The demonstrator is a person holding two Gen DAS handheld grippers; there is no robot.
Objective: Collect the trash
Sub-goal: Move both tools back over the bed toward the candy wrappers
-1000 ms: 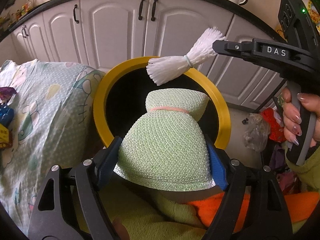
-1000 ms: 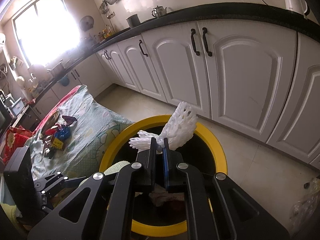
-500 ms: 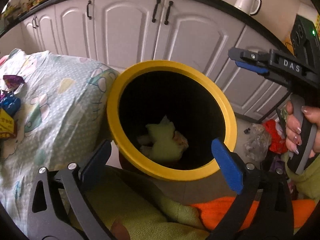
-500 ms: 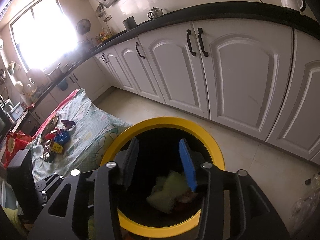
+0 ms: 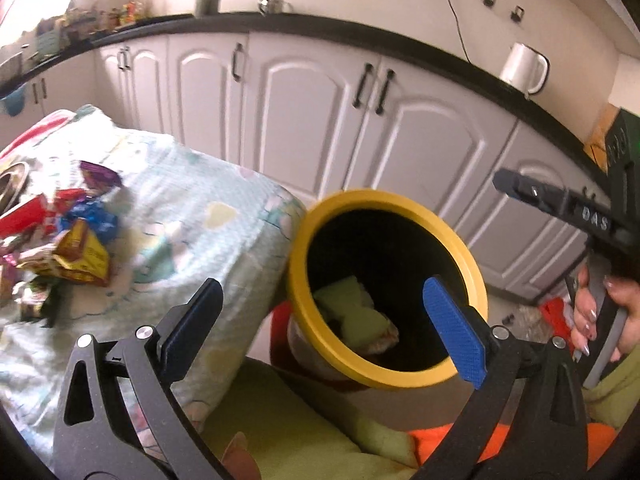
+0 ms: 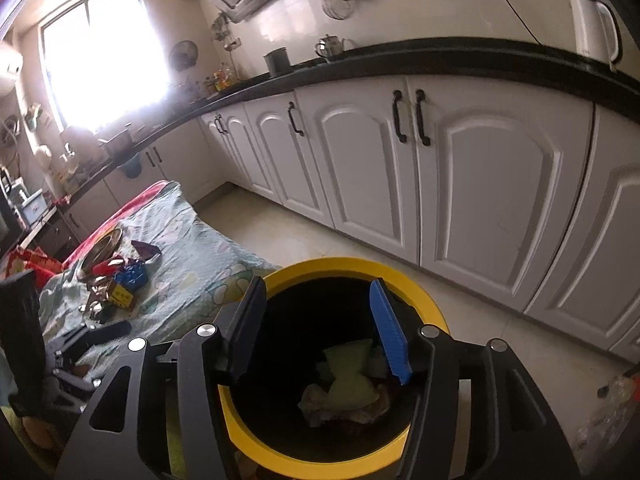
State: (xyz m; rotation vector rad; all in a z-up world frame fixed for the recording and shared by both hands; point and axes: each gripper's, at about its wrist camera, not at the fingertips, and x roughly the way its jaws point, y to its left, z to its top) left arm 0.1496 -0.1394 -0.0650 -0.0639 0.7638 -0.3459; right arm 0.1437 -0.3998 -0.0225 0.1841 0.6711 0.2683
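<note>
A yellow-rimmed black bin stands beside the bed; it also shows in the right wrist view. Green net trash lies inside it, also seen in the right wrist view. My left gripper is open and empty, in front of the bin's near rim. My right gripper is open and empty, above the bin mouth. A pile of colourful wrappers lies on the bed sheet, also seen in the right wrist view.
The bed with a pale green sheet is left of the bin. White cabinets under a black counter run behind. A metal plate lies by the wrappers. Bags and clutter lie on the floor at right.
Both grippers opened and dropped their net trash into the bin. The left gripper then swung left and back, bringing the wrapper pile on the bed into view.
</note>
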